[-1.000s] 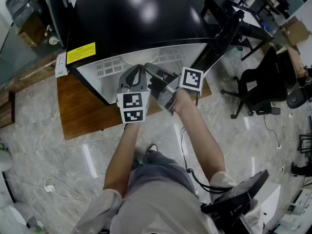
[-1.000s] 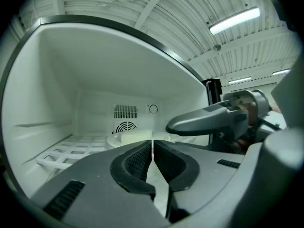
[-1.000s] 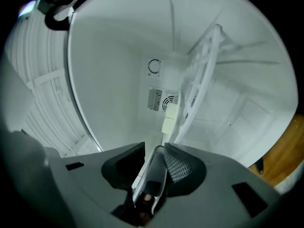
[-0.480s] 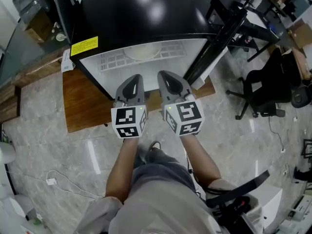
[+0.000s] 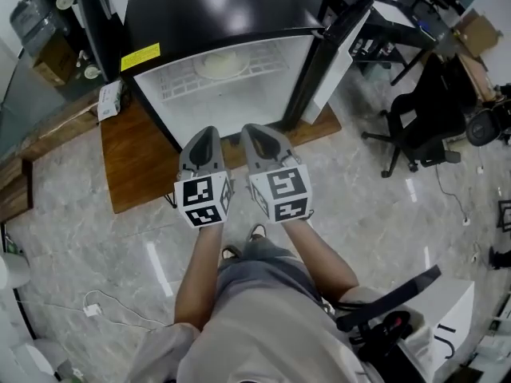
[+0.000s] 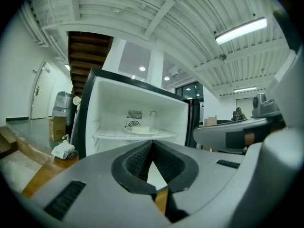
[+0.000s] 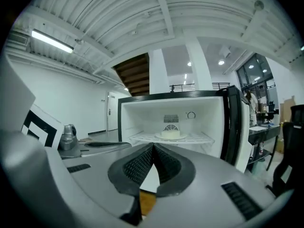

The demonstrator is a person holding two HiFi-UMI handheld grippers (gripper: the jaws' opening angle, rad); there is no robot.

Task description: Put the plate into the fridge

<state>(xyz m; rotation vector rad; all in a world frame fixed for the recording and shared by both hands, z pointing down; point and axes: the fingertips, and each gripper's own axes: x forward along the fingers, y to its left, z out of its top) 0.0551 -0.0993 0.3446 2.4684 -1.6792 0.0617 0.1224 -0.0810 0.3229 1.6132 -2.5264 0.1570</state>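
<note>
Now both ridged black jaw pairs are shut tight, empty: left gripper (image 5: 204,136) & right gripper (image 5: 255,132). Round pale plate (image 5: 221,64) is seen at 12 o'clock on white wire shelf (image 5: 182,84) w/in glossy black fridge (image 5: 227,10).

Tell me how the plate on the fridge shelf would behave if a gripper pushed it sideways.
The plate looks stiff and shallow, so it would likely keep its shape. It lies flat on the wire shelf, so it should slide, perhaps catching on the bars, not roll. The pale block on it might shift.
</note>
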